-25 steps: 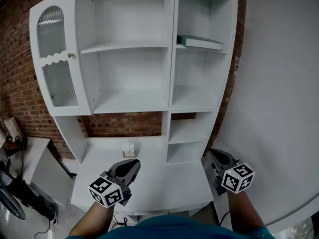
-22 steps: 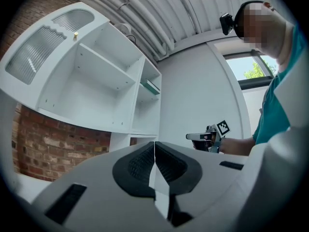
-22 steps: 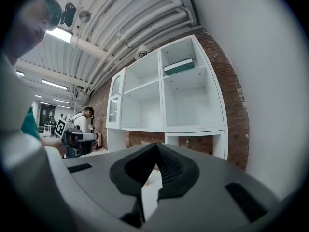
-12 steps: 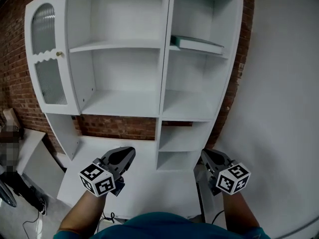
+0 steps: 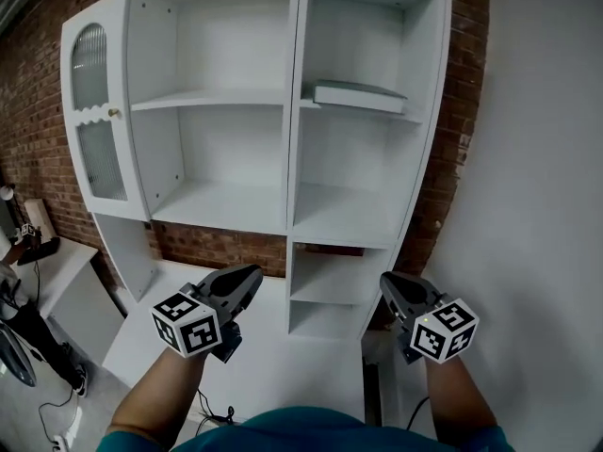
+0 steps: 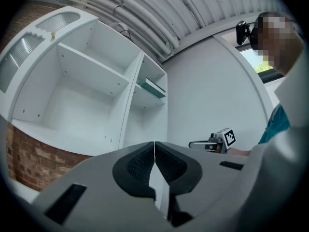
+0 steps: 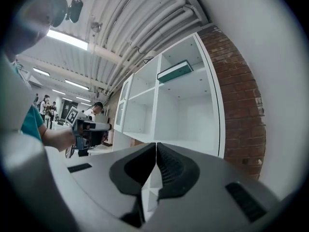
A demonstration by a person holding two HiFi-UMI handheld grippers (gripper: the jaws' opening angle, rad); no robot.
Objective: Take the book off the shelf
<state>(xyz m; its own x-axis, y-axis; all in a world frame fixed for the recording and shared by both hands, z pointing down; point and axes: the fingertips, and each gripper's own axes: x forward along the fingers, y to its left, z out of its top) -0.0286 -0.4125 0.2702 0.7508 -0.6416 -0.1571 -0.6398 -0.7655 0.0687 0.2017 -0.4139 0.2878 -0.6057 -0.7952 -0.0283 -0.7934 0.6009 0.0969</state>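
A thin teal-edged book [image 5: 359, 95] lies flat on the upper right shelf of the white shelf unit [image 5: 292, 139]; the same book [image 6: 153, 87] [image 7: 175, 71] is visible from both gripper views. Low in the head view, my left gripper [image 5: 247, 281] is shut and holds nothing, well below the shelves. My right gripper [image 5: 391, 288] is likewise shut and empty, under the right column, far beneath the book. In the left gripper view its jaw tips [image 6: 154, 143] meet; in the right gripper view the tips [image 7: 156, 144] meet too.
A cabinet door [image 5: 94, 121] with ribbed glass closes the left bay. A white desk surface [image 5: 254, 347] juts out below the shelves. A brick wall [image 5: 462, 139] stands behind, with a plain white wall [image 5: 537, 186] at the right. People stand far off at the left [image 7: 46, 103].
The view has shifted, so the shelf unit sits lower and more centred in the frame. Both grippers keep their place low in the frame, still shut and empty.
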